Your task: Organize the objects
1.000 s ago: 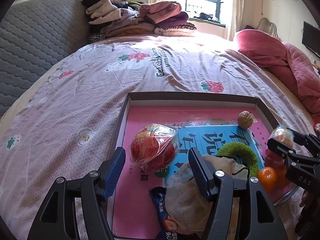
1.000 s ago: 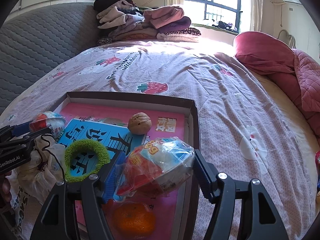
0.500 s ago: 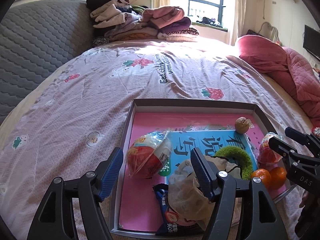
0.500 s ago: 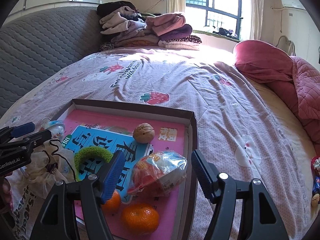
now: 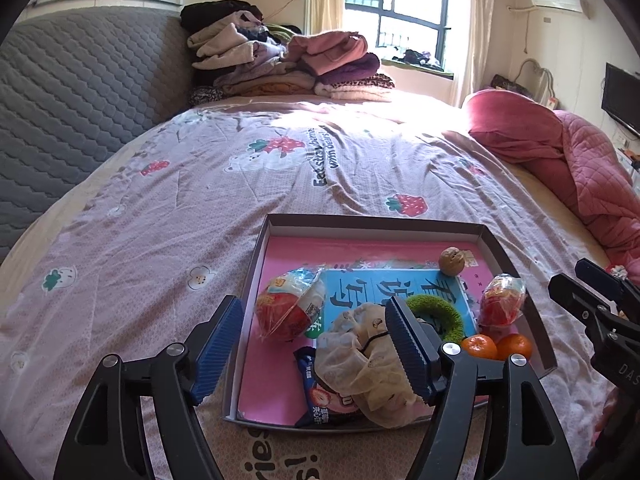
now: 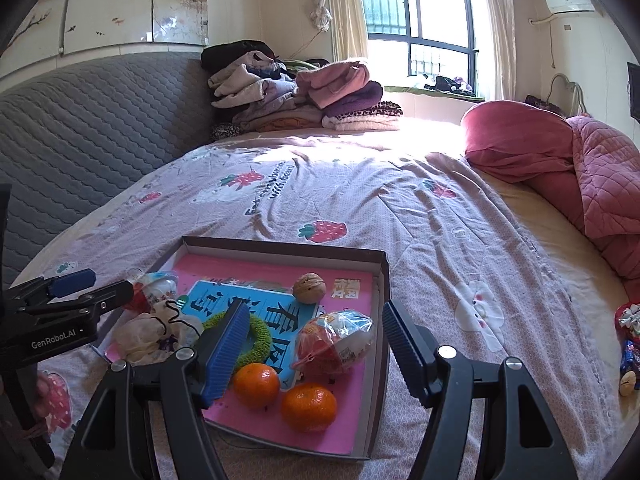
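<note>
left tongs (image 5: pixel 316 348): spread wide, empty; hanging over the near left edge of the shallow grey cardboard box lid with a pink liner (image 5: pixel 256 256)
right tongs (image 6: pixel 312 346): also gaping, nothing in them
stuff: red-and-white plastic-wrapped snack (image 6: pixel 334 342), two small orange tangerines (image 6: pixel 308 407), brown walnut (image 6: pixel 308 288), all in the lid
risk: soft purple strawberry-print bedspread (image 6: pixel 360 216); I reckon a bumped lid tips and the round bits roll out

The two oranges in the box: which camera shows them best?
The right wrist view: both oranges lie whole and close in the box. The left wrist view shows them small, half hidden behind the left tool.
</note>
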The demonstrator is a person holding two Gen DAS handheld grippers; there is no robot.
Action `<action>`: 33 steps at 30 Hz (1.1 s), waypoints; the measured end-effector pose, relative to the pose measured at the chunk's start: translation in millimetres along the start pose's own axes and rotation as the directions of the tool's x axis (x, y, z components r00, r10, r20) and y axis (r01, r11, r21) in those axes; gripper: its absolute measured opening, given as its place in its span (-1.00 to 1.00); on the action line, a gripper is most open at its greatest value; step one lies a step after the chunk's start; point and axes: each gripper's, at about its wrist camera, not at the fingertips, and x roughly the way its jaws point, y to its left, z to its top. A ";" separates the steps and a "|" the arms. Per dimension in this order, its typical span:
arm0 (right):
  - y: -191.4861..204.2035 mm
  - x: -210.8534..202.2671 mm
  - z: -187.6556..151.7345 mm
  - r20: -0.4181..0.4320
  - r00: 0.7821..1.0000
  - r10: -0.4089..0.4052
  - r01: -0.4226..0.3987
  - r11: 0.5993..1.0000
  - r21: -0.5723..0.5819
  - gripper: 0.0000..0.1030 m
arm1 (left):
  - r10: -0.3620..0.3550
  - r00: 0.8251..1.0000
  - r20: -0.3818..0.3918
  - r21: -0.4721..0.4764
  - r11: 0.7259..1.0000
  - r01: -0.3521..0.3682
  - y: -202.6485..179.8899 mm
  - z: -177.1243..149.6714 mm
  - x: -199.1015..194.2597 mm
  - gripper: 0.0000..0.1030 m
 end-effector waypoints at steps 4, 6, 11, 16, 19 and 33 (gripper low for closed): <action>4.6 -16.4 0.3 0.028 1.000 0.006 -0.006 1.000 -0.010 0.33 | 0.002 1.000 0.016 0.008 1.000 -0.003 -3.2 -3.3 -15.7 0.50; 7.3 -22.7 -1.9 0.040 0.999 -0.001 0.002 1.000 -0.017 0.33 | 0.006 1.000 0.020 0.012 1.000 -0.006 -5.0 -5.2 -22.9 0.50; 10.3 -37.6 -8.2 0.056 0.998 0.011 -0.012 1.000 0.009 0.33 | 0.004 0.999 0.033 0.026 1.000 -0.005 -10.2 -10.6 -40.0 0.51; 19.0 -51.7 -8.5 0.076 0.997 0.010 -0.010 1.000 -0.005 0.33 | 0.003 0.999 0.040 0.035 0.999 -0.005 -14.5 -14.5 -54.8 0.52; 20.6 -60.4 -9.8 0.085 0.996 0.019 -0.019 1.000 -0.001 0.33 | 0.007 0.999 0.047 0.035 0.999 -0.008 -16.3 -16.4 -63.8 0.52; 24.1 -95.5 -14.0 0.134 0.991 0.015 -0.016 1.000 0.004 0.33 | 0.010 0.997 0.070 0.037 0.999 -0.013 -23.8 -23.2 -97.3 0.52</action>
